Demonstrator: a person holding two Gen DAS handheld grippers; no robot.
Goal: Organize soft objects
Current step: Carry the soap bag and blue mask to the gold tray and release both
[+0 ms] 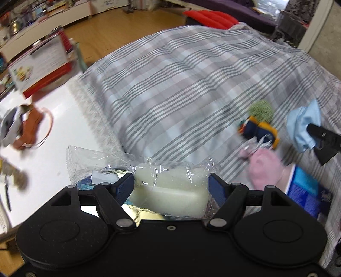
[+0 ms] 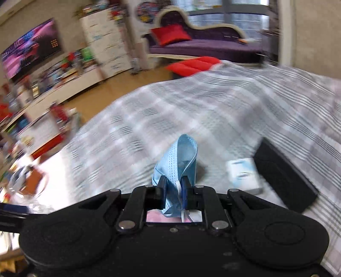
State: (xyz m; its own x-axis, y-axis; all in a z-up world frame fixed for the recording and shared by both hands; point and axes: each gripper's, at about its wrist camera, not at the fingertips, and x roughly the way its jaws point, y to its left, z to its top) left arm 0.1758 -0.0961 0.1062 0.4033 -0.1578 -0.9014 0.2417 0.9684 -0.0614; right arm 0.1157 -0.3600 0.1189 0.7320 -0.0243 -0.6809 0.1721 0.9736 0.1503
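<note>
Two grippers, left gripper [image 1: 171, 187] fingers clamping one wrapped sponge [image 1: 170, 191], right gripper [image 2: 173, 187] pinching one, seemingly, face mask [image 2: 177, 162].

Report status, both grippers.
Left gripper shut on wrapped sponge. Right gripper shut on blue face mask. Both over plaid blanket; nothing blocking.

Both pictures are bright with soft daylight from the window [image 2: 230, 19] at the back. Everything looks smeared and blurry. The edges bend like a fishbowl.
</note>
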